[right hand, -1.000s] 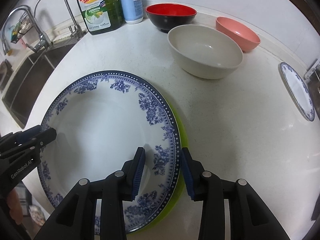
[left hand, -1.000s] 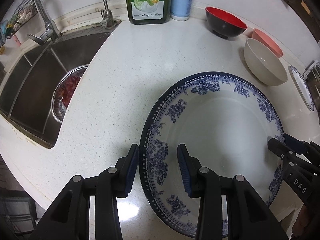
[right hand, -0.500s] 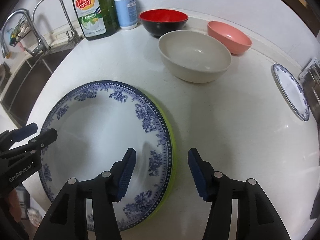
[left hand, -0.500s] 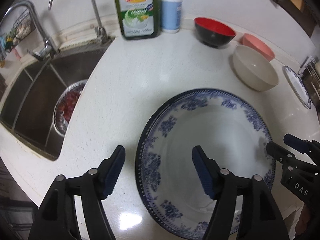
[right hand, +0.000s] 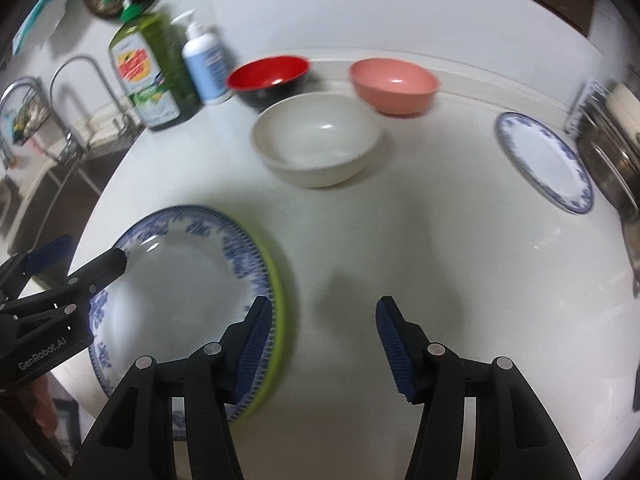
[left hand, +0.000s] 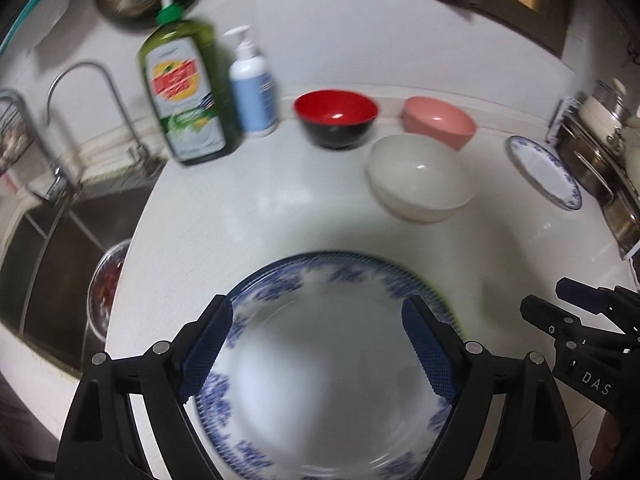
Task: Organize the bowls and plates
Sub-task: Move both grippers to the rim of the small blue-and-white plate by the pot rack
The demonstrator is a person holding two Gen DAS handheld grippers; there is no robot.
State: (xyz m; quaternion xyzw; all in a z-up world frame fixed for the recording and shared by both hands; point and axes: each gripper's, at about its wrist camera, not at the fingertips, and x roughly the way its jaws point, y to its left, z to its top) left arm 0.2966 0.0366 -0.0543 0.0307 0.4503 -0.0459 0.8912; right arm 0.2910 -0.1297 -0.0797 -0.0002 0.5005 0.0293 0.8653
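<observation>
A large blue-and-white plate (left hand: 328,360) lies on the white counter, stacked on a green plate whose rim (right hand: 280,312) shows at its right side. My left gripper (left hand: 318,348) is open and empty above the plate. My right gripper (right hand: 320,344) is open and empty over the counter just right of the stack. Behind stand a cream bowl (right hand: 316,140), a pink bowl (right hand: 394,84) and a red-and-black bowl (right hand: 268,76). A small blue-and-white plate (right hand: 544,160) lies at the far right.
A sink (left hand: 60,236) with a metal bowl of red fruit (left hand: 108,280) is on the left. A green dish soap bottle (left hand: 184,92) and a white pump bottle (left hand: 252,84) stand by the back wall. Metal pots (left hand: 600,152) stand at the far right.
Both grippers have opened, let go of the large plate's rim, and drawn back and up. The plate rests on the green plate.
</observation>
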